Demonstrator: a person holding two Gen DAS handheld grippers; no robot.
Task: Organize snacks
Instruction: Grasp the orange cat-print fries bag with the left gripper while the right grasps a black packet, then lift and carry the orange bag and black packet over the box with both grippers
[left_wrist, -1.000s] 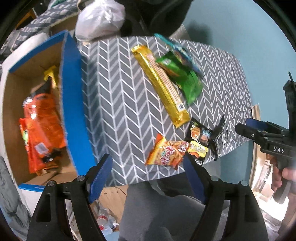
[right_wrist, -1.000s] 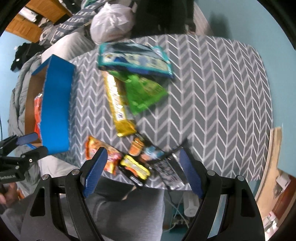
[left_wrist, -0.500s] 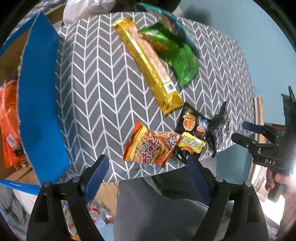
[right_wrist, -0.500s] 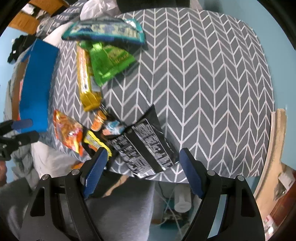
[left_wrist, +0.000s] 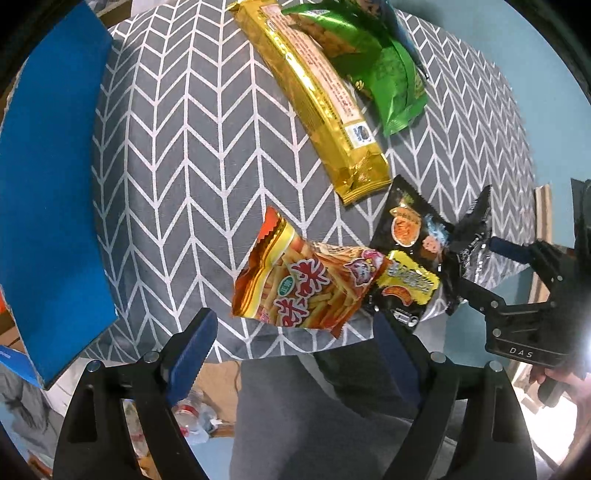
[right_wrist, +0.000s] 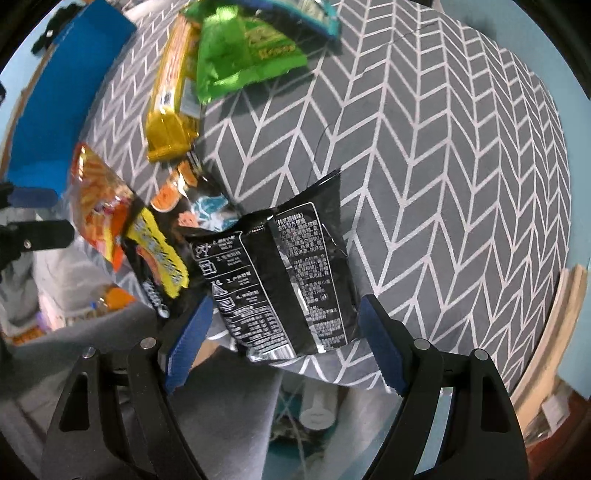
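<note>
- Right hand-held gripper: fingers spread wide, flanking the black snack packet at the bench's near edge, not closed on it.
- Left hand-held gripper: wide open, empty, before the orange fries bag.
- Farther: gold packet, green bag.

**Around the Desk**

A grey cloth with a white herringbone pattern covers the desk. Behind it stands a plain teal wall. At the near edge, grey trouser fabric fills the foreground. Below the desk on the left lie crumpled clear plastic bottles. In the right wrist view a pale wooden edge curves beside the desk, and a white round object sits on the floor beneath it.
</note>
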